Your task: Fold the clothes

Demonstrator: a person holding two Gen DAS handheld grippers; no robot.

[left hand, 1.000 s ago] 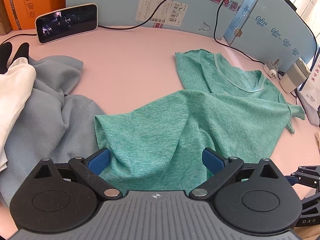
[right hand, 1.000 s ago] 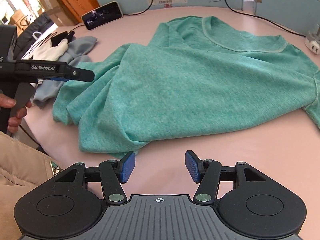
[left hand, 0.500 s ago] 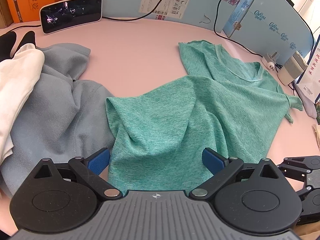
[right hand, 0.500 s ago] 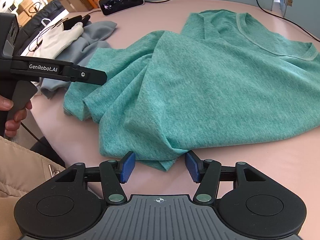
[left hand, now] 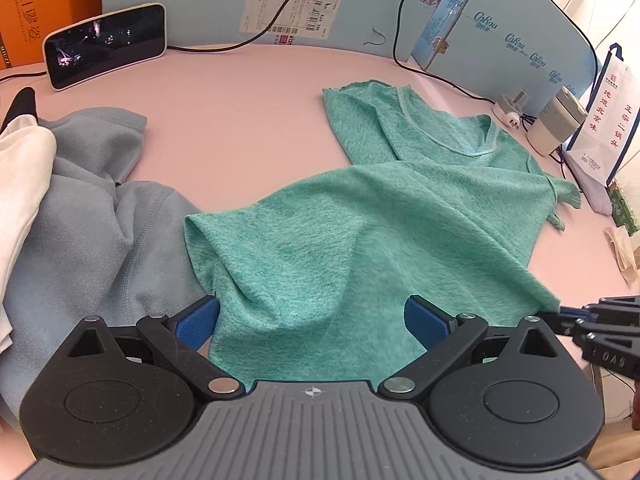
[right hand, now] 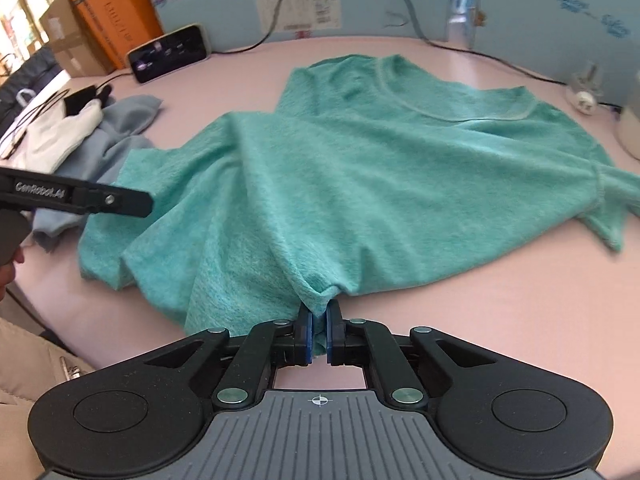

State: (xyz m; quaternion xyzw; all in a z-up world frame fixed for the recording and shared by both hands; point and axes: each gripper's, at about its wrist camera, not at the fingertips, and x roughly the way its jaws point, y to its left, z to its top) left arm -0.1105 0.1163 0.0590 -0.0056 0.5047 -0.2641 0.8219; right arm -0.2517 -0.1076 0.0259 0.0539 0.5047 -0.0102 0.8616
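A green T-shirt (left hand: pixel 380 232) lies rumpled on the pink table (left hand: pixel 240 120), collar toward the back; it also fills the middle of the right wrist view (right hand: pixel 380 168). My left gripper (left hand: pixel 312 320) is open, its blue pads on either side of the shirt's near hem. My right gripper (right hand: pixel 318 332) is shut on the shirt's bottom corner, and the cloth bunches between its pads. The right gripper shows at the right edge of the left wrist view (left hand: pixel 592 320). The left gripper shows side-on in the right wrist view (right hand: pixel 80 200).
A grey garment (left hand: pixel 88 220) with a white cloth (left hand: pixel 20 176) on it lies at the left, touching the shirt. A phone (left hand: pixel 106 44) leans at the back left. Blue boards (left hand: pixel 280 0), cables, a plug (left hand: pixel 512 106) and a white device (left hand: pixel 556 124) line the back.
My right gripper has moved forward onto the shirt's bottom corner and closed on it. My left gripper has stayed open over the near hem.
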